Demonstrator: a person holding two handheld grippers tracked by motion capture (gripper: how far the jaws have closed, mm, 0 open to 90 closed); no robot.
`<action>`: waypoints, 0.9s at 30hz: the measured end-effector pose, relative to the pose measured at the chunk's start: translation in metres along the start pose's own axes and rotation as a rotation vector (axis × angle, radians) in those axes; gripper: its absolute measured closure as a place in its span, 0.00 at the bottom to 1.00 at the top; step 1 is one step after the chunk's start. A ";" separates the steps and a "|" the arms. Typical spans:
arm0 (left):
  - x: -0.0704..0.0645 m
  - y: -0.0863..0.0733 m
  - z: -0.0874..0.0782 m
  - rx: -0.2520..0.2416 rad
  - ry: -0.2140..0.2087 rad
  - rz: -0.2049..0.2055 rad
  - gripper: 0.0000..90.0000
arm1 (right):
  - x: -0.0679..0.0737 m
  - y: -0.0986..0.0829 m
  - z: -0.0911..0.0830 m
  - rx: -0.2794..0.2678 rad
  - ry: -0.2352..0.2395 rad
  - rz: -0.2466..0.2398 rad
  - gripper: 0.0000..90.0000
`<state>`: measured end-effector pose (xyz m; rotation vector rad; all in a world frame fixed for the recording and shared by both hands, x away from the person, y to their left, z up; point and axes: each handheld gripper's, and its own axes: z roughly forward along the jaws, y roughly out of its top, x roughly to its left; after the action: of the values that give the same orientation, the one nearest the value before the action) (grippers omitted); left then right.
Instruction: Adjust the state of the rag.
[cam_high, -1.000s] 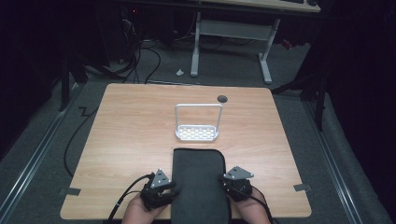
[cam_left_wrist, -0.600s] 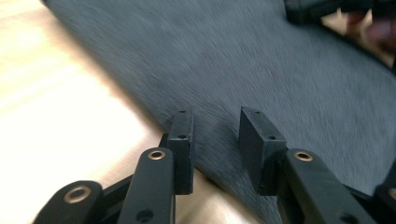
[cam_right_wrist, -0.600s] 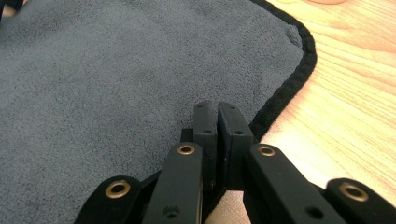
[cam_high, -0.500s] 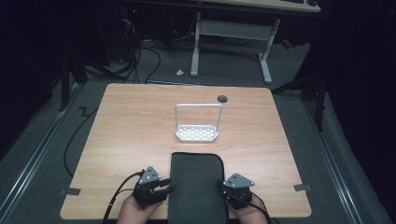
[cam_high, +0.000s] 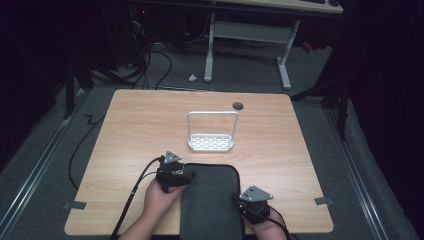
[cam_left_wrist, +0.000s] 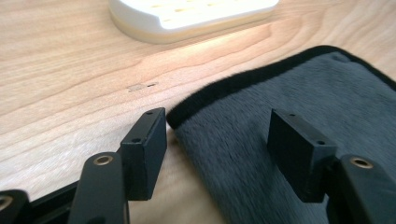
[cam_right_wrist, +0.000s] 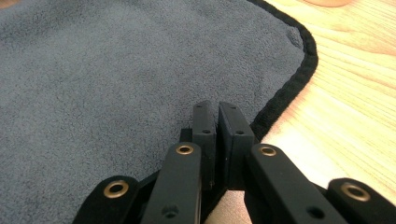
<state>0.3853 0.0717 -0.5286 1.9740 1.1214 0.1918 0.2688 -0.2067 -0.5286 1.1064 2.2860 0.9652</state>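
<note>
Item: dark grey cloth (cam_high: 210, 200), black-edged, lying flat at the near middle of the table (cam_high: 130, 125).

Left claw (cam_high: 186, 175): moved forward in the last half second, from the cloth's left edge up to its far left corner; jaws wide apart, straddling the corner.

Right claw (cam_high: 236, 201): drawn back near the right edge; jaws together over the hem, grip uncertain.

White rack (cam_high: 212, 141): just beyond the cloth, unmoved.

Judgement: corner pinch imminent, likely to lift or fold.
</note>
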 end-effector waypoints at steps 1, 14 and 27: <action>0.000 0.001 0.002 -0.003 -0.001 0.000 0.42 | 0.000 0.000 0.000 0.000 0.001 0.001 0.96; 0.000 -0.005 0.004 -0.031 -0.018 -0.026 0.74 | -0.001 0.000 0.000 -0.003 0.007 0.003 0.95; 0.000 -0.007 0.003 -0.042 -0.032 -0.018 0.85 | -0.035 0.046 0.040 -0.003 -0.057 0.146 0.55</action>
<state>0.3820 0.0713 -0.5358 1.9229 1.1056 0.1730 0.3379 -0.1979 -0.5187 1.2976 2.1823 0.9774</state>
